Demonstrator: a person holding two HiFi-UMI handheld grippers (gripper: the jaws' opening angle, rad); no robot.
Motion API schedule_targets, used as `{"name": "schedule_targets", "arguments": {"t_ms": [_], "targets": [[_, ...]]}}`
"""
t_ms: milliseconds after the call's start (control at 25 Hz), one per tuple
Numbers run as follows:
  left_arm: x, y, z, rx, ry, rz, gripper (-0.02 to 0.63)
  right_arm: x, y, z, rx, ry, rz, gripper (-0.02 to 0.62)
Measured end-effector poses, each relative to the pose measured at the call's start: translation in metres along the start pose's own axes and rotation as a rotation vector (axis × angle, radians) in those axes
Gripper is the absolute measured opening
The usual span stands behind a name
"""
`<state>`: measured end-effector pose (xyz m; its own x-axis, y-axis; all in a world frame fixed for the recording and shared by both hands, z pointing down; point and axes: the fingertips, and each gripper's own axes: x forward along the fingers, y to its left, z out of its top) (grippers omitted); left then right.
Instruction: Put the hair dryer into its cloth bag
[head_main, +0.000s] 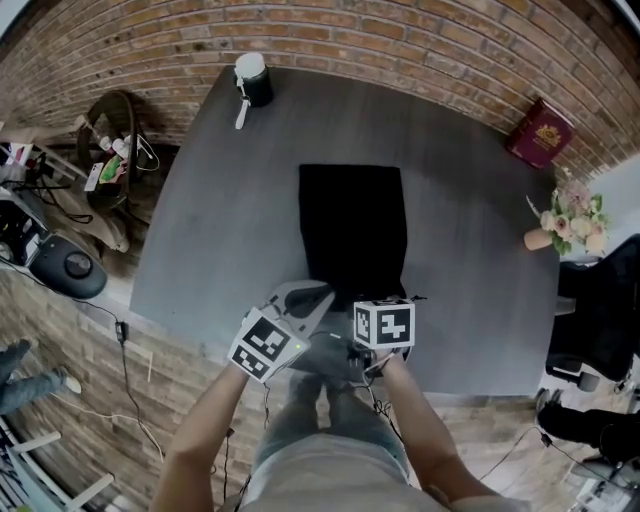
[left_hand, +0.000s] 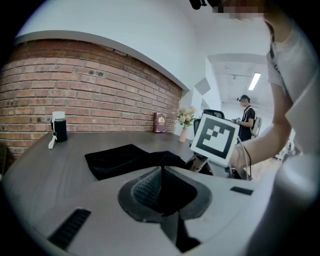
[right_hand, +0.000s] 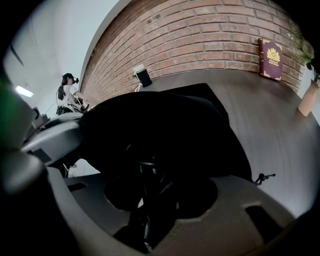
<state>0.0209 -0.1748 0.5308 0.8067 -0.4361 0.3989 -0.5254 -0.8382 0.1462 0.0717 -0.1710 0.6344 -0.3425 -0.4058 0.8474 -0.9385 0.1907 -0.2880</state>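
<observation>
The black cloth bag (head_main: 352, 225) lies flat in the middle of the dark grey table (head_main: 200, 230), its mouth toward the near edge. My left gripper (head_main: 305, 305) is at that near end. In the left gripper view it (left_hand: 162, 186) is shut on a fold of the bag's rim (left_hand: 165, 161), lifting it. My right gripper (head_main: 385, 322) is beside it on the right. In the right gripper view the raised bag (right_hand: 165, 120) fills the picture, and a dark glossy hair dryer (right_hand: 145, 200) sits between the jaws of that gripper (right_hand: 150, 185), mostly lost in shadow. A drawstring end (right_hand: 262, 176) lies on the table.
A black-and-white cup (head_main: 252, 78) stands at the table's far edge, a red book (head_main: 540, 132) at the far right corner, a vase of flowers (head_main: 565, 228) at the right edge. A black office chair (head_main: 600, 320) is to the right, bags and gear (head_main: 70, 260) on the floor left.
</observation>
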Motion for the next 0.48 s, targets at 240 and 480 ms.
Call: {"name": "schedule_targets", "arguments": {"t_ms": [240, 480], "targets": [[-0.002, -0.001, -0.015, -0.012, 0.026, -0.008, 0.015, 0.006, 0.001, 0.000, 0.005, -0.041, -0.018, 0.154], [-0.006, -0.001, -0.030, -0.041, 0.058, -0.014, 0.015, 0.010, 0.006, -0.002, 0.008, -0.030, 0.014, 0.191]]}}
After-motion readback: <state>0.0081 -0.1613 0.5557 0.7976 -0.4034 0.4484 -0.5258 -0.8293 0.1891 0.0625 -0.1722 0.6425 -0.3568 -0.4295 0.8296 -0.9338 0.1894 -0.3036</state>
